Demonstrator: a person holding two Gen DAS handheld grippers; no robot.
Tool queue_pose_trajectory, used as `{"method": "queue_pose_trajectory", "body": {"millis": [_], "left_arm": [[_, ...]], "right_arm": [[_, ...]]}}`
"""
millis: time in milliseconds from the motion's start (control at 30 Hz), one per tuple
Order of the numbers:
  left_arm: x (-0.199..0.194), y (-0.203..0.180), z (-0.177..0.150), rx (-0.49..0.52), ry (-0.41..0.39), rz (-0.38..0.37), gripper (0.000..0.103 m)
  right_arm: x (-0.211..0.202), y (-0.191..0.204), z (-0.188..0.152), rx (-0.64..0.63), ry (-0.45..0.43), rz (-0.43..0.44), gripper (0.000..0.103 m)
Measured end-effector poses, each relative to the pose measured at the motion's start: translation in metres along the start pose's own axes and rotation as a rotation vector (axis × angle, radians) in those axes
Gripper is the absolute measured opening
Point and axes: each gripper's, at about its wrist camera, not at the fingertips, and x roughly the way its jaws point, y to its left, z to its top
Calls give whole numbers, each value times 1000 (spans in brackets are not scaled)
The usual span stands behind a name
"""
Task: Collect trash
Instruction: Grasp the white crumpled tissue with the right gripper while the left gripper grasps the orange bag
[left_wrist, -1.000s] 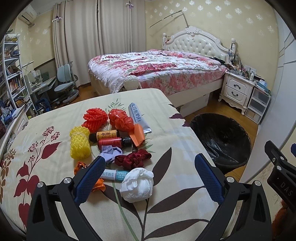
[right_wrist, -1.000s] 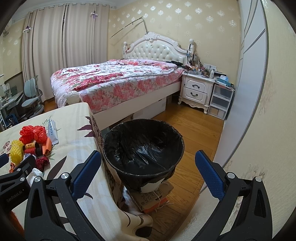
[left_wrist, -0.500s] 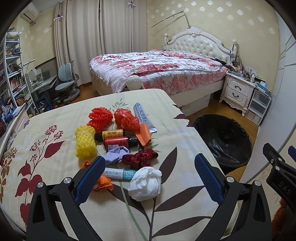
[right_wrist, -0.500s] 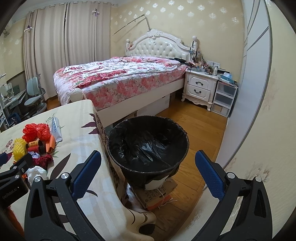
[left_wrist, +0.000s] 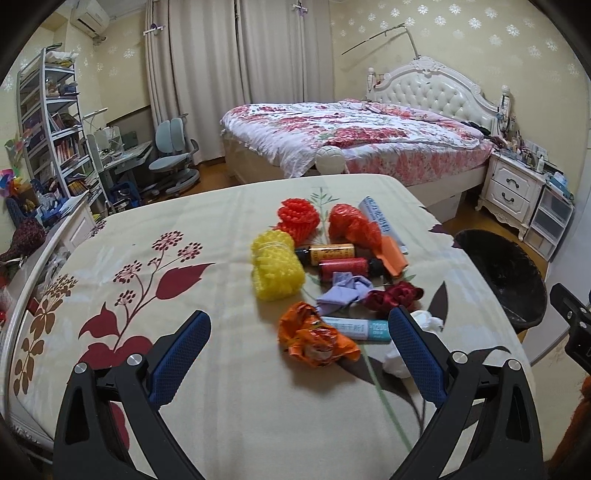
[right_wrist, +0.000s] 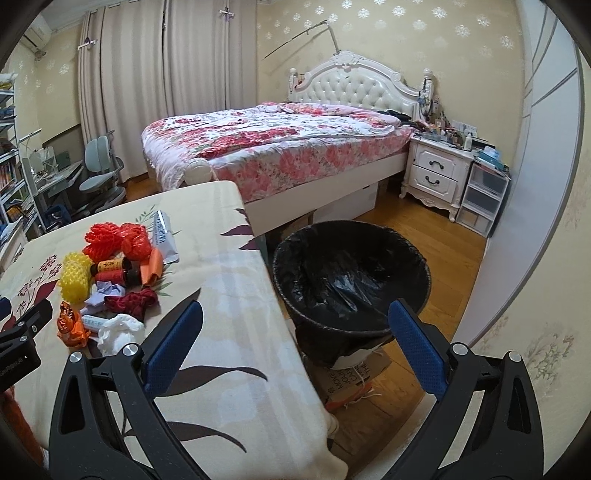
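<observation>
A heap of trash lies on the floral tablecloth (left_wrist: 184, 295): yellow foam net (left_wrist: 275, 271), red foam nets (left_wrist: 298, 218), two small bottles (left_wrist: 332, 254), purple paper (left_wrist: 345, 291), dark red cloth (left_wrist: 393, 295), an orange wrapper (left_wrist: 314, 338), a teal tube (left_wrist: 356, 328) and a white crumpled tissue (left_wrist: 397, 360). My left gripper (left_wrist: 298, 334) is open and empty, just short of the orange wrapper. My right gripper (right_wrist: 295, 325) is open and empty, over the table edge beside the black-lined bin (right_wrist: 351, 280). The heap also shows in the right wrist view (right_wrist: 110, 280).
The bin (left_wrist: 502, 280) stands on the wood floor right of the table, on a cardboard box (right_wrist: 351, 376). A bed (right_wrist: 277, 147) and a white nightstand (right_wrist: 439, 177) are beyond. A bookshelf (left_wrist: 55, 122) and desk chairs (left_wrist: 173, 155) stand at the left.
My left gripper has swung left, so the trash heap now sits right of centre and the tissue is behind its right finger. My right gripper has turned left toward the table.
</observation>
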Motion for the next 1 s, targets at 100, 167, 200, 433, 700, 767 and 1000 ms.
{"method": "queue_pose_trajectory", "body": {"millis": [100,167,200,433,700,767,1000], "left_arm": [[2,18,-4,-15,11,27,96],[5,28,-6,-31,24,37,96],[6,33,-8,-39,29,45,96],[12,74,-17,-92,48,107,96],[16,84,-23,-116,59,115,96],[19,82,-24,-118,65,107,96],[18,64,-26,-98,62,67,96]], "right_arm": [[2,18,1,-25,16,41,95],[3,33,0,-49,33,77,89],[5,41,-1,-61,47,100,87],[5,90,-8,-139,82,192,86],[20,121,-18,-187,154,249,71],[25,123,-21,-191,177,253,64],[26,113,-27,-167,201,294,36]]}}
